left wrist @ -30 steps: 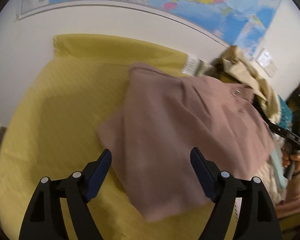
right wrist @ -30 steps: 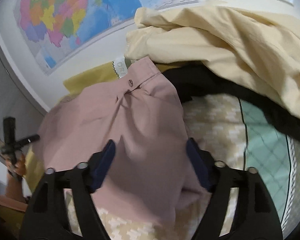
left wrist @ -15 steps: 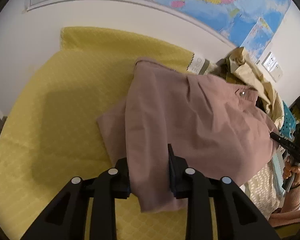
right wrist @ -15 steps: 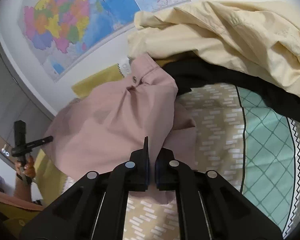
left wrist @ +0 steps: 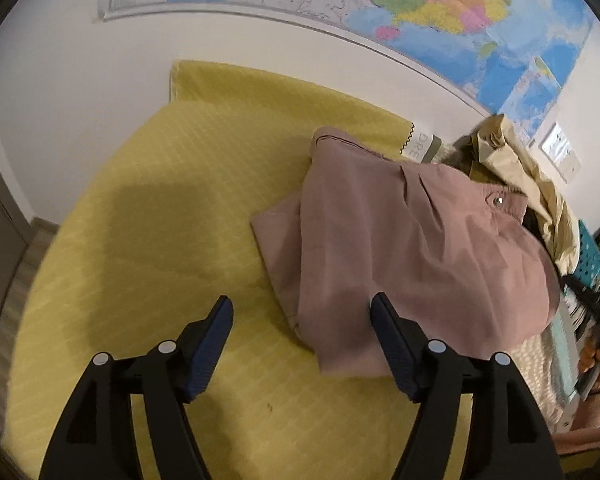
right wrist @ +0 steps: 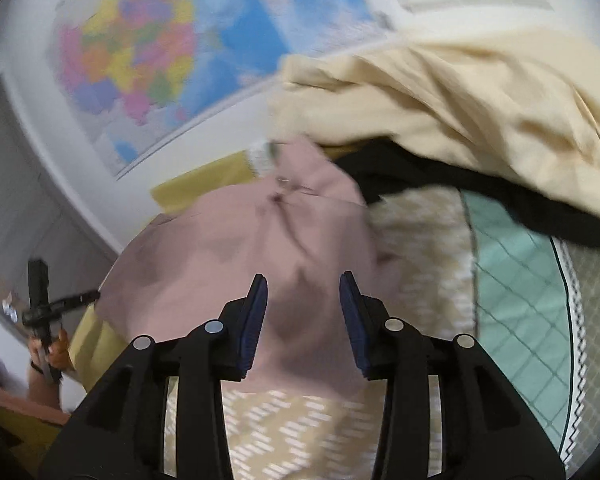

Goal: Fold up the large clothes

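Observation:
A dusty-pink garment (left wrist: 400,248), folded over itself with a snap button near its waistband, lies on the yellow bedspread (left wrist: 160,220). My left gripper (left wrist: 300,320) hovers at its near corner. Its jaws are opening, and the cloth edge lies below the gap without touching the pads. In the right wrist view the same pink garment (right wrist: 240,248) spreads under my right gripper (right wrist: 303,292). Its jaws are also opening, with cloth showing between them but no pad pressing on it. Each view catches the other gripper held in a hand at its edge.
A cream garment (right wrist: 460,100) is heaped over a black one (right wrist: 420,176) at the back right. A beige and teal patterned quilt (right wrist: 520,280) covers the right side. A coloured map (left wrist: 420,0) hangs on the white wall behind the bed.
Both grippers closed on the pink garment half a second ago and have since opened and let it go. The garment now rests folded on the bed, and both hands have drawn back slightly.

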Available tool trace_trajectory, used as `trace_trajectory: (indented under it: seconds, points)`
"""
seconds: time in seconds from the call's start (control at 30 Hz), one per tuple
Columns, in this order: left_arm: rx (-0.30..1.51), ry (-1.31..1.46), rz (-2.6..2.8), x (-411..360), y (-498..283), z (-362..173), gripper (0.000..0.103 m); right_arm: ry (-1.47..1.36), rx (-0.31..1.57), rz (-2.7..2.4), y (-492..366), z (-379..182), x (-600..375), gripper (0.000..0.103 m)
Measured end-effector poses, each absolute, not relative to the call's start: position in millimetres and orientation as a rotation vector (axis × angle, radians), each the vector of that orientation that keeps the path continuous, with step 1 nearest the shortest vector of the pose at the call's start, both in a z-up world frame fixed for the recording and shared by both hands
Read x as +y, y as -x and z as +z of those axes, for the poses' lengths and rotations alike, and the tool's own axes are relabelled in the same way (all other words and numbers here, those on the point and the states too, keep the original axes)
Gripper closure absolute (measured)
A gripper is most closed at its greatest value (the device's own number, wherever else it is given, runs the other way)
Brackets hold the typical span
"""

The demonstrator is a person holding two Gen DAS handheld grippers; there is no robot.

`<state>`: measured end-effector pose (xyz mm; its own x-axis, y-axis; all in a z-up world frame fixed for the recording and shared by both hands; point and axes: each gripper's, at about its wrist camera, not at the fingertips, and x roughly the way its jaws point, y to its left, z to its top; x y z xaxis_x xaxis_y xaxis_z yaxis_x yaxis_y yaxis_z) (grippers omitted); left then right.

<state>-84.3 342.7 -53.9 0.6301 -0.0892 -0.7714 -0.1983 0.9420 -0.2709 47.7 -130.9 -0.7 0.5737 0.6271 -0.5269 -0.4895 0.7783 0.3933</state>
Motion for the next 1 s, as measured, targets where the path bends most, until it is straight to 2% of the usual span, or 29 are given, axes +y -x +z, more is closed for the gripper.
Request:
trace_trajectory:
  seconds: [0.07, 0.17, 0.27, 0.33, 0.57, 1.0]
  points:
    - [0.918, 0.316, 0.067, 334.8, 82.7, -59.9, 0.035, -0.14, 0.692, 0.694, -45.0, -2.5, -110.1, 0.058]
    - [0.955, 0.332, 0.074, 332.8, 77.5, -73.5, 0.034, -0.085, 0.772, 0.711, -57.4, -22.9, -85.7, 0.059]
    - [0.971, 0.399, 0.096, 343.3, 78.5, -80.8, 0.024, -0.112, 0.839, 0.693, -74.4, -46.1, -81.0, 0.063]
    - [0.956, 0.436, 0.072, 348.9, 87.0, -77.7, 0.025, -0.156, 0.838, 0.698, -75.5, -43.9, -87.7, 0.062]
    - [0.969, 0.516, -0.048, 332.2, 120.1, -77.7, 0.025, -0.241, 0.78, 0.733, -45.4, -23.6, -124.2, 0.04]
    - [0.933, 0.637, -0.21, 293.2, 69.2, -92.3, 0.007, -0.475, 0.943, 0.723, -13.7, -66.8, -158.4, 0.032]
